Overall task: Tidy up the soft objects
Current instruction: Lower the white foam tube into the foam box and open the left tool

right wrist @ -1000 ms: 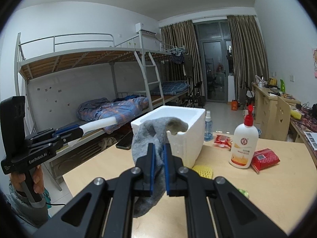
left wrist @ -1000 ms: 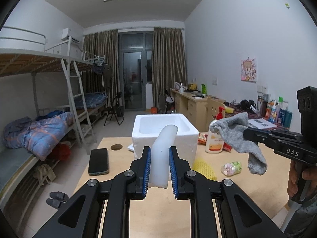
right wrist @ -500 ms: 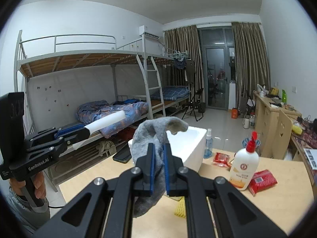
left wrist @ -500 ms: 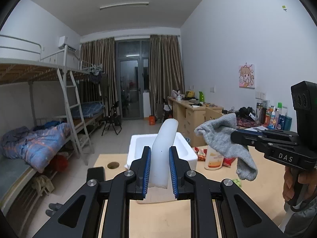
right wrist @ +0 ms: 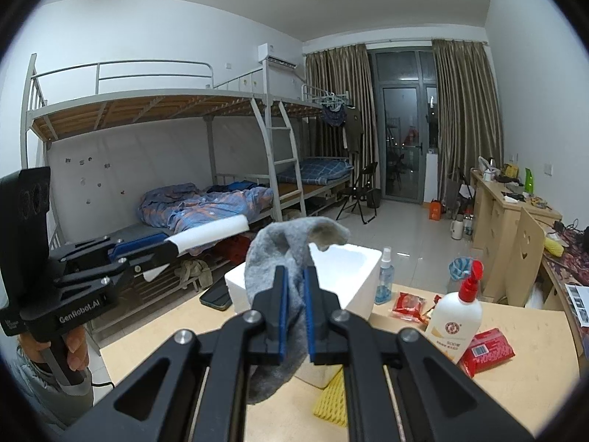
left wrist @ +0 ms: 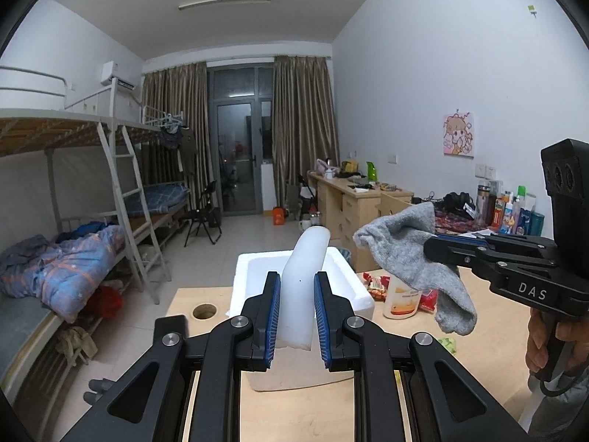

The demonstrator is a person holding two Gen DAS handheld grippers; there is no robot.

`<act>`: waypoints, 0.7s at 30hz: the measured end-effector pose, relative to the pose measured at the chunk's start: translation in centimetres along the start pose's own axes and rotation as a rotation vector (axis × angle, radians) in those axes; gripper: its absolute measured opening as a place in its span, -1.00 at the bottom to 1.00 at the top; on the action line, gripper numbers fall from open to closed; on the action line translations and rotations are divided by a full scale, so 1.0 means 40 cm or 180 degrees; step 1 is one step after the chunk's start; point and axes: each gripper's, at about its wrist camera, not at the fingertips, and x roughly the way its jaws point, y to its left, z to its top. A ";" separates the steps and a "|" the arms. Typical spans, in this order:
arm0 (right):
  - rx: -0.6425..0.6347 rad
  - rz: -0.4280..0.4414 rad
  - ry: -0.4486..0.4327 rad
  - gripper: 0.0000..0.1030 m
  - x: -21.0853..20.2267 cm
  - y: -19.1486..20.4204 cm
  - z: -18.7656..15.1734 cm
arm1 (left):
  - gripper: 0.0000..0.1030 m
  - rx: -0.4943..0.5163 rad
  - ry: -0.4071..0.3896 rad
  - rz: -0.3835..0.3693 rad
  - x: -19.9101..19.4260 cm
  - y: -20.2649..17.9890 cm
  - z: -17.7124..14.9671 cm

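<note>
Both grippers have risen: the foam box [left wrist: 254, 276] sits lower in view. Left gripper [left wrist: 294, 318] fingers clench white foam strip [left wrist: 300, 280]; right gripper [right wrist: 294, 315] fingers clench grey sock [right wrist: 283, 243] above the surface [right wrist: 515, 386]. Only the right view shows the spray bottle [right wrist: 384, 276].

white walls [left wrist: 405, 92] and a white ceiling with one long tube light [left wrist: 225, 2] close in a narrow dorm room. metal bunk beds [right wrist: 176, 110] with a ladder [right wrist: 283, 158] line one side, a blue quilt [right wrist: 206, 206] rumpled on the lower bunk. brown curtains [left wrist: 303, 129] flank a dark glass balcony door [left wrist: 237, 158] at the far end, an air conditioner [left wrist: 117, 79] above. pale floor tiles [left wrist: 239, 232], a folding chair [left wrist: 200, 217], wooden desks [left wrist: 353, 199] along the other wall, a cartoon poster [left wrist: 458, 134].
</note>
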 end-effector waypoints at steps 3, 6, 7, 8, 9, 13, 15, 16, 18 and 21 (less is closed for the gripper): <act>-0.0016 -0.0023 0.0026 -0.79 0.015 0.003 0.006 | -0.62 0.0005 0.0021 -0.0040 0.020 0.006 0.008; -0.0009 -0.0028 0.0035 -0.79 0.023 -0.003 0.014 | -0.62 0.0003 0.0029 -0.0059 0.033 0.011 0.016; -0.0016 -0.0028 0.0035 -0.79 0.023 -0.003 0.014 | -0.62 -0.0004 0.0039 -0.0075 0.042 0.013 0.019; -0.0030 -0.0036 0.0039 -0.79 0.028 -0.003 0.016 | -0.62 0.0001 0.0048 -0.0087 0.050 0.016 0.022; -0.0043 -0.0046 0.0046 -0.78 0.034 -0.004 0.020 | -0.62 0.0002 0.0062 -0.0098 0.060 0.017 0.024; -0.0055 -0.0058 0.0076 -0.78 0.054 -0.011 0.025 | -0.62 -0.0036 0.0118 -0.0152 0.102 0.028 0.038; -0.0057 -0.0072 0.0083 -0.78 0.064 -0.016 0.028 | -0.62 -0.0041 0.0129 -0.0139 0.118 0.032 0.041; -0.0064 -0.0078 0.0082 -0.78 0.069 -0.018 0.029 | -0.62 -0.0041 0.0133 -0.0136 0.124 0.036 0.042; -0.0081 -0.0093 0.0084 -0.78 0.082 -0.018 0.034 | -0.62 -0.0048 0.0150 -0.0123 0.141 0.042 0.044; -0.0103 -0.0105 0.0095 -0.78 0.099 -0.023 0.039 | -0.62 -0.0046 0.0193 -0.0136 0.174 0.048 0.049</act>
